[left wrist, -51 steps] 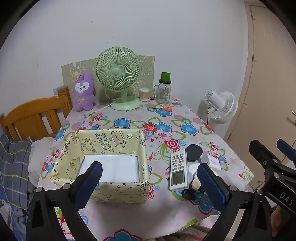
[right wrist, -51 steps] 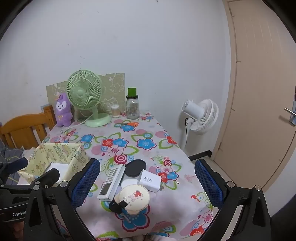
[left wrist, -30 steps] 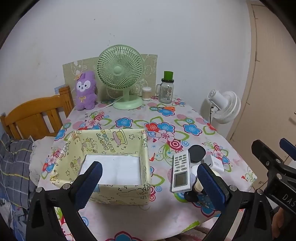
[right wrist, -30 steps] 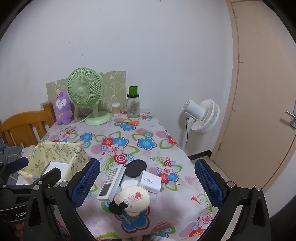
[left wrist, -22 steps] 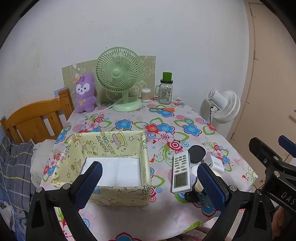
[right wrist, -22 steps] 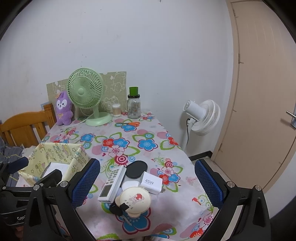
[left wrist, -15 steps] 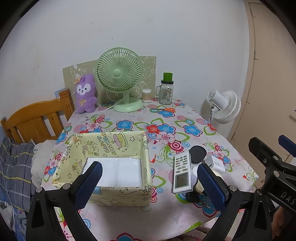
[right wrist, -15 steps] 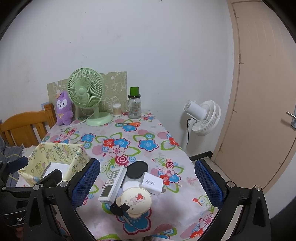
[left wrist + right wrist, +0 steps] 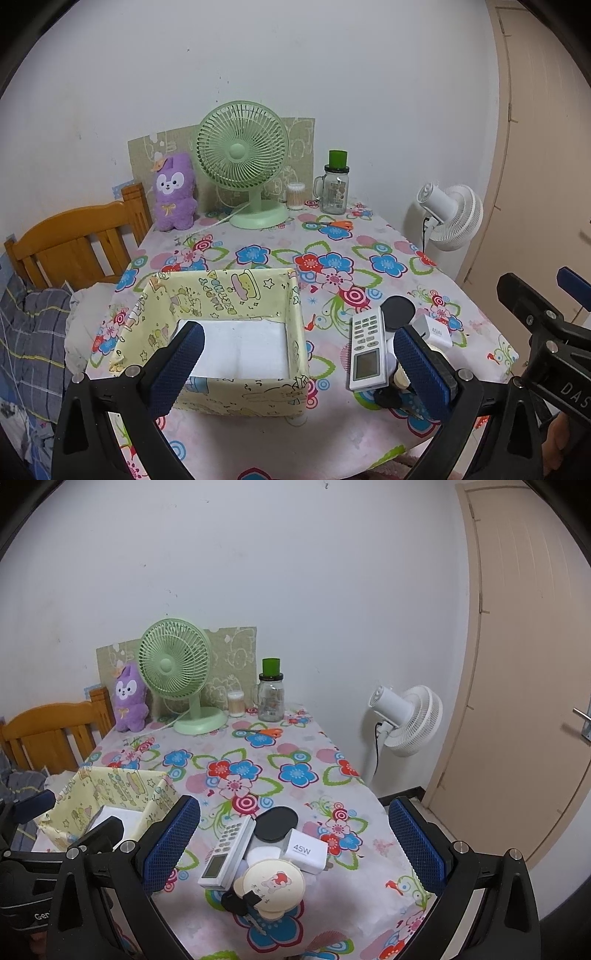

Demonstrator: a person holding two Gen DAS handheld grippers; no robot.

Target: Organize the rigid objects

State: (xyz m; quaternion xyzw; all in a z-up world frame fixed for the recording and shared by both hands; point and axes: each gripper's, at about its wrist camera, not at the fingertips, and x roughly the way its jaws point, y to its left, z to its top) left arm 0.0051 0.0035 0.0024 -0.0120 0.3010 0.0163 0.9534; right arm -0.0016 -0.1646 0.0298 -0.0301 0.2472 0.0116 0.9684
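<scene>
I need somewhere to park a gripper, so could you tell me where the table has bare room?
The widest free patch is the mid-table cloth between the yellow box, the green fan and the remote. It is crowded at the near right corner, where the remote, black disc, charger and round mirror cluster.

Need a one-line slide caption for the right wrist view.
Open right tongs hover above remote, 45W charger and round case beside yellow box.

"45W" on white charger (image 9: 307, 851); "HAPPY BIRTHDAY" inside yellow box (image 9: 221, 295).
</scene>
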